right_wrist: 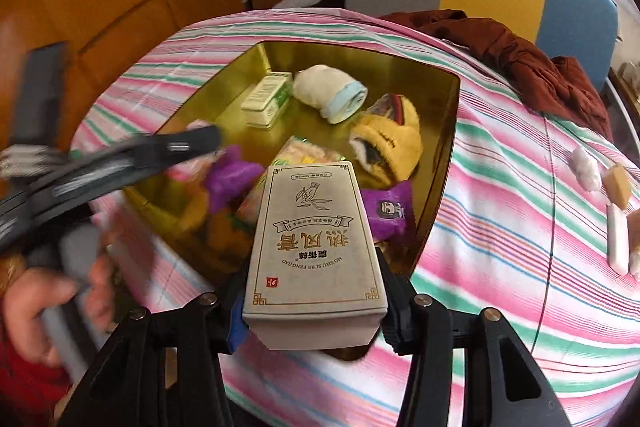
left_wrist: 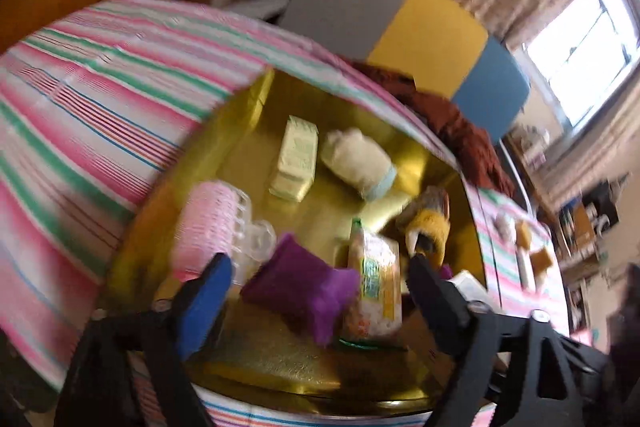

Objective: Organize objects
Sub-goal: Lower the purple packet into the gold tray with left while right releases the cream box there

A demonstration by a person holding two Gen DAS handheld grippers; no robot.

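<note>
1. Right now we grip a grey carton [right_wrist: 316, 247] with brown printing in the right gripper [right_wrist: 316, 303], its jaws pressed against the carton's two long sides near the end closest to the camera.
2. Its long axis runs straight ahead along the fingers, and the far end points over the near rim of the gold tin [right_wrist: 448, 155], so the tin lies ahead of and below what we carry.
3. Inside the tin we see a pale green box [right_wrist: 268, 99], a rolled cream cloth with a blue end [right_wrist: 332, 93], a yellow plush toy [right_wrist: 388, 143], a purple sachet [right_wrist: 390, 213], a purple pouch [left_wrist: 304, 283] and a snack packet [left_wrist: 374, 279]; a pink ribbed item [left_wrist: 208, 227] lies by the tin's left wall.
4. Our left gripper [left_wrist: 316, 287] hangs over the near part of the tin with its jaws spread wide and nothing between the pads; the purple pouch lies just below them.
5. We judge the right hand is the one to act: the carton needs to go forward and down into the tin, and the clearest floor we can make out lies between the green box and the snack packet.
6. Beyond the tin, the striped cloth [right_wrist: 500, 227] carries a few small pale pieces [right_wrist: 588, 167] to the right, well apart from either tool, and a dark red garment [right_wrist: 540, 59] at the far edge.
</note>
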